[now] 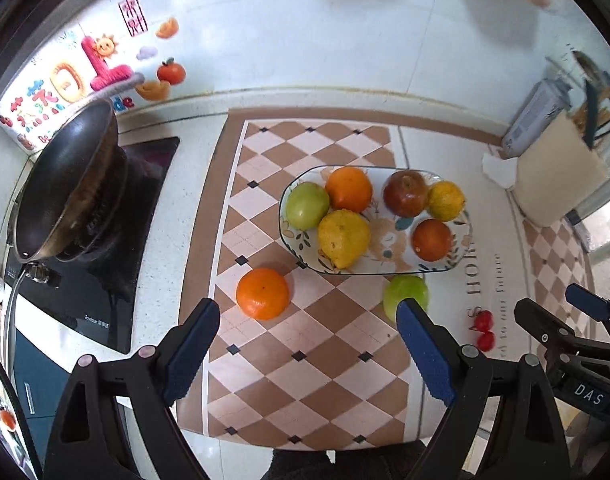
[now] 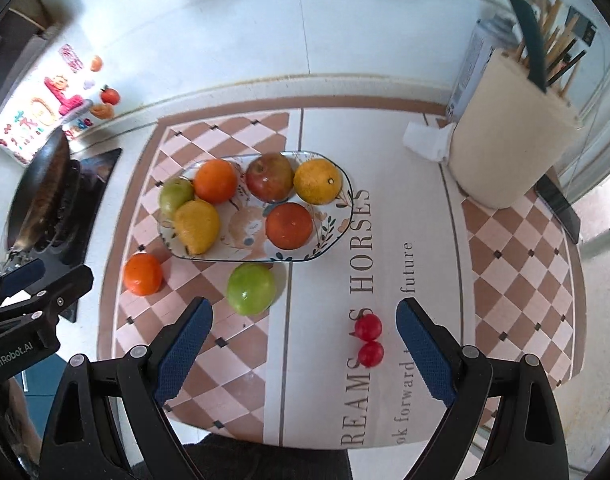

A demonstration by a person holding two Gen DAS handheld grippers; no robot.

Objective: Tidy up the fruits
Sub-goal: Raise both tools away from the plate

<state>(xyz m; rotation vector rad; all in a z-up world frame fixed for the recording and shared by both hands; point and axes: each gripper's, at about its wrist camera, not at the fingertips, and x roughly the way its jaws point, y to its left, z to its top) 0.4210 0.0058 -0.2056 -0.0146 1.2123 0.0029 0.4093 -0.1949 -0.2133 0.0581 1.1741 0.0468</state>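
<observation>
Six fruits sit on my plate (image 2: 337, 236) mid-counter; an orange (image 2: 143, 274), a green apple (image 2: 251, 289) and what look like two cherry tomatoes (image 2: 369, 340) lie nearer the counter's front edge. My left hand-held gripper (image 1: 307, 350) and right hand-held gripper (image 2: 303, 350) hang spread wide, empty.

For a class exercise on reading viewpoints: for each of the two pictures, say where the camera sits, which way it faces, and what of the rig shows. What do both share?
Left wrist: on the left gripper, looking steeply down at the loose orange; own open fingers, right gripper at right edge.
Right wrist: on the right gripper, down at the cherry tomatoes; left gripper at left edge.
Shared: fruit plate, green apple.
</observation>
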